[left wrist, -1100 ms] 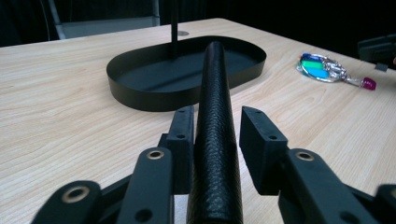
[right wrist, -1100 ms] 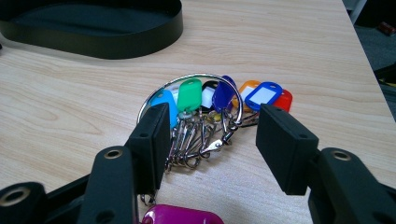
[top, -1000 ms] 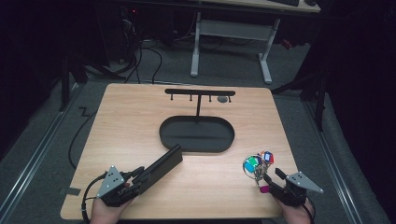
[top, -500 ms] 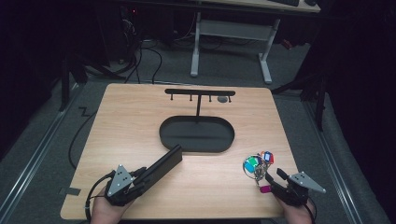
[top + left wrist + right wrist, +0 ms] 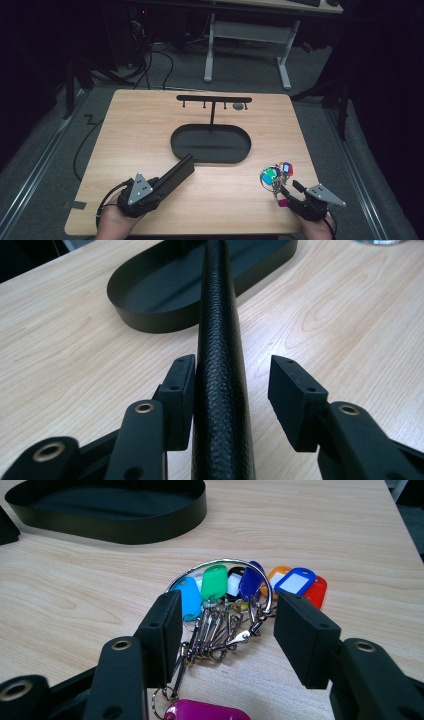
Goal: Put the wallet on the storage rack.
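Black bumpy case point(image 5: 220, 340) slanted at the near left of the table point(image 5: 130, 130), far end just beside the oval tray point(image 5: 210, 159), likely headed in there. Left tool point(image 5: 232, 372) loose around its near end, jaws just been opening, one pad touching, the other off. Right tool point(image 5: 227, 612) wide open around the bunch of keys point(image 5: 214, 582) at the near right, not pinching. Lots of bare wood between. Near edge close behind both hands.

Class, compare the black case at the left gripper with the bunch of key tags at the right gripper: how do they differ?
The black case is one long, dark, textured piece; the key tags are many small coloured pieces on a ring. The case points towards the black tray; the tags lie fanned out. Both rest on the table between open jaws.
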Tool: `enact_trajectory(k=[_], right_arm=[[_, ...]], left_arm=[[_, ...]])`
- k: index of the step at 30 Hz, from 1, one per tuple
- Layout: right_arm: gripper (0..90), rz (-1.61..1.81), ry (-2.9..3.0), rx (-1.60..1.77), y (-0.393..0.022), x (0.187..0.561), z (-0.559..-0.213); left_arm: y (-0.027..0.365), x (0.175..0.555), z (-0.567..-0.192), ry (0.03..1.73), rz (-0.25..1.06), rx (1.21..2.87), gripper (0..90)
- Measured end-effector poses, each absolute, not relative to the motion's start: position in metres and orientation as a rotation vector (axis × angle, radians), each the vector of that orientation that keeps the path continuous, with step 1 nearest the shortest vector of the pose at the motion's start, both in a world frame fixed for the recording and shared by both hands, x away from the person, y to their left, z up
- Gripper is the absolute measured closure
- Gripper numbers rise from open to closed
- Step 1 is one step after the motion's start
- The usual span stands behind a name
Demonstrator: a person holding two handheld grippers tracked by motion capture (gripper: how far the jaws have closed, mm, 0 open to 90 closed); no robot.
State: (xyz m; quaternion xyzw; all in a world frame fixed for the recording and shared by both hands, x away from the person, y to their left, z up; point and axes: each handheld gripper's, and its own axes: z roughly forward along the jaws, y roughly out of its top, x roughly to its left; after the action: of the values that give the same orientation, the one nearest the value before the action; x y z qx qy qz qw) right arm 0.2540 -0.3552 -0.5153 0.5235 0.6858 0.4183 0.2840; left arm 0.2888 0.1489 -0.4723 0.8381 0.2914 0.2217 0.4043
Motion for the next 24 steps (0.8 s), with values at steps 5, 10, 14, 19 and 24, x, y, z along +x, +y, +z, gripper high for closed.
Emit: enact_trajectory(k=[5,10,14,19,24], right_arm=[[45.4,1.144,1.834,1.411,-0.356,0.255,-0.515],[45.4,1.166,1.822,1.402,-0.359,0.253,-0.512],[45.4,1.177,1.813,1.405,-0.362,0.253,-0.511],[45.4,1.185,1.808,1.405,-0.362,0.253,-0.51],[45.4,1.188,1.807,1.403,-0.362,0.252,-0.51]], left_arm=[[0.145,0.293,-0.466,0.754,0.548,2.157,57.5],[0.142,0.298,-0.462,0.808,0.501,2.229,63.3],[0.14,0.304,-0.456,0.828,0.459,2.281,64.6],[0.131,0.311,-0.455,0.802,0.475,2.387,62.4],[0.125,0.317,-0.449,0.834,0.422,2.448,63.5]])
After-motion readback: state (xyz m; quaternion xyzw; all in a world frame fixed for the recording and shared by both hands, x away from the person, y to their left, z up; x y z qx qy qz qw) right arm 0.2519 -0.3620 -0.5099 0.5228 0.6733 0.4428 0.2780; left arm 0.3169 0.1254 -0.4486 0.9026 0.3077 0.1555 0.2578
